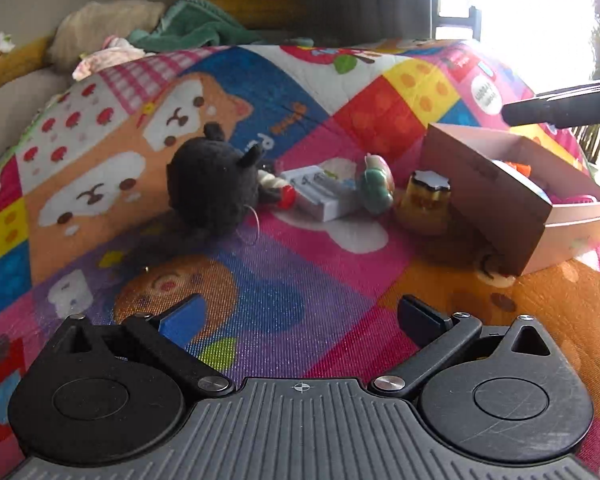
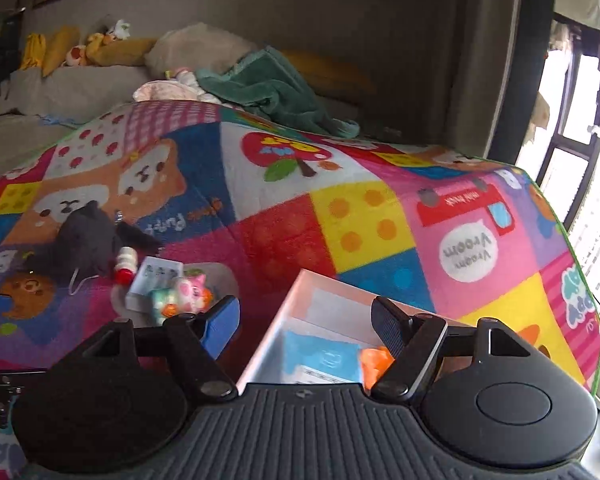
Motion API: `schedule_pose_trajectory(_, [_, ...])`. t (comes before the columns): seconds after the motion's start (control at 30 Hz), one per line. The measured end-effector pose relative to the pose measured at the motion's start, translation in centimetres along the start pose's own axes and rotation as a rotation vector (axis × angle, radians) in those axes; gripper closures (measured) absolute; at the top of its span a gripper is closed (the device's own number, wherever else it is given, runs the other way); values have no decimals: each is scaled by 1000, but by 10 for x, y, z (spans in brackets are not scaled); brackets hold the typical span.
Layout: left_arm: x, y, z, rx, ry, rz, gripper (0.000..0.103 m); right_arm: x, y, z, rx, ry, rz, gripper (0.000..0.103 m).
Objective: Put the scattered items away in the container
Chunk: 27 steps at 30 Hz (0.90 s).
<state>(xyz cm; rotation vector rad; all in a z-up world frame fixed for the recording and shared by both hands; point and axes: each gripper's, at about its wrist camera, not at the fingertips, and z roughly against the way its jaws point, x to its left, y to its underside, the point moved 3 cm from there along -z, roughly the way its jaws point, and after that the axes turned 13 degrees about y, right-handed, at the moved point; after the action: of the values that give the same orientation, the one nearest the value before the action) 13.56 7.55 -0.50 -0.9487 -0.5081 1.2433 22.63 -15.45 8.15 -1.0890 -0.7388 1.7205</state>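
so the left gripper (image 1: 300, 320) hangs wide open and empty over the patchwork mat (image 1: 308, 272), with the black plush (image 1: 214, 196), white charger (image 1: 320, 196), pastel figurine (image 1: 376, 186) and gold jar (image 1: 428, 200) lined up left of the pink box (image 1: 500, 208)

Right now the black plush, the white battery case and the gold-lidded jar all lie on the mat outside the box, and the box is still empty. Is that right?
Not quite. The black plush, white battery case and gold-lidded jar do lie on the mat outside the box, but the box is not empty: the right wrist view shows a blue packet and an orange item inside.
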Motion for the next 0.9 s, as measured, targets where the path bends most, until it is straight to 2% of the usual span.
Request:
schedule_pose_trajectory(0.1, [-2, 2, 5, -34, 1, -1, 0, 34, -12, -8, 42, -72, 24, 29])
schedule_pose_trajectory(0.17, [-1, 1, 5, -47, -3, 5, 0, 60, -14, -24, 89, -91, 31, 30])
schedule_pose_trajectory(0.3, [2, 1, 5, -47, 14, 29, 0, 103, -5, -58, 143, -15, 162, 46])
schedule_pose_trajectory(0.37, [1, 1, 4, -47, 8, 24, 0, 110, -6, -64, 138, -9, 171, 47])
schedule_pose_trajectory(0.5, [-6, 1, 4, -50, 2, -11, 0, 109, -23, -67, 137, -86, 54, 43])
schedule_pose_trajectory(0.63, [-5, 1, 4, -48, 1, -4, 0, 114, -32, -80, 152, -117, -30, 38])
schedule_pose_trajectory(0.77, [-4, 2, 5, -52, -3, -2, 0, 137, -35, -95, 168, -178, 0, 39])
schedule_pose_trajectory(0.83, [-4, 2, 5, -53, 0, 1, 0, 148, -35, -104, 159, -174, 39, 40])
schedule_pose_trajectory(0.9, [-3, 1, 5, -52, 2, 8, 0, 159, -36, -111, 148, -197, 94, 35])
